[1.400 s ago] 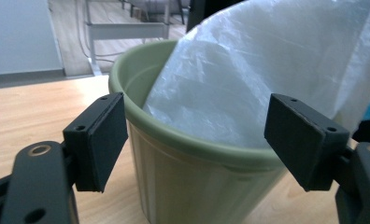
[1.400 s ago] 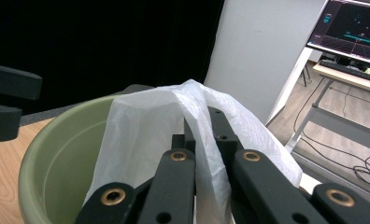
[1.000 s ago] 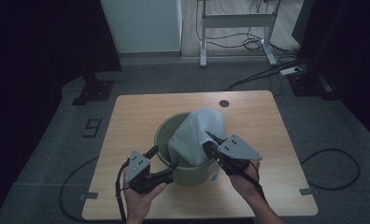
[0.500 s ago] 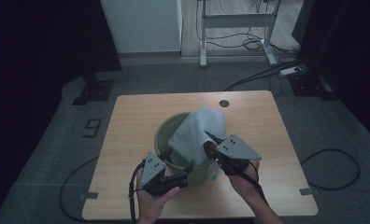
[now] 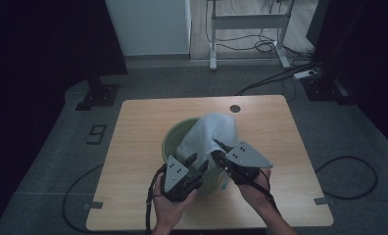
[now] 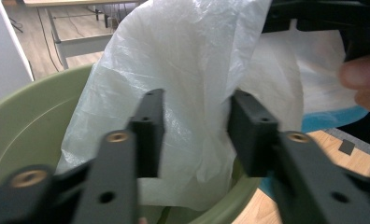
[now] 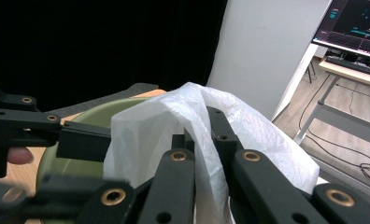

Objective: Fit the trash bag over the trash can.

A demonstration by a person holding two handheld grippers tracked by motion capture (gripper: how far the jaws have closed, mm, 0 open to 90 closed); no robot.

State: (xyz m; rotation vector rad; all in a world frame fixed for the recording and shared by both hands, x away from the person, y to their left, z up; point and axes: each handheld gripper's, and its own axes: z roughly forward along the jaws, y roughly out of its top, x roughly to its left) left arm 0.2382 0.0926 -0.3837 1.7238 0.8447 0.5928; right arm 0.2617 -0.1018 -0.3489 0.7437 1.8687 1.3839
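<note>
At the bottom centre of the high view, two hands come in from the lower edge, each holding a black gripper against the near side of a green plastic bin point(image 5: 171, 139) that stands on the wooden table point(image 5: 133, 147). The left gripper point(image 5: 189, 160), low and just left of centre, points up and to the right at a white plastic bag point(image 5: 209, 134) that rises out of the bin. In the left gripper view its jaws have just been closing; the film of the bag point(image 6: 192, 70) lies between them, the right-hand pad looks to be against a fold and the left-hand one just in front of the film, so a firm pinch cannot be told. The bin's pale green wall point(image 6: 29, 126) curves away at the lower left of that view. The right gripper point(image 5: 220, 148), just right of centre in the high view with a grey three-cornered plate on top, has its jaws pressed together on the bag's near edge; in the right gripper view the white film point(image 7: 188, 121) is clamped between them and drapes over both. Beyond the bin, a small dark round disc point(image 5: 235, 108) sits near the table's far edge. Farther up the frame, a white panel point(image 5: 148, 27) and a metal desk frame point(image 5: 246, 24) stand on the floor, with cables around them.
</note>
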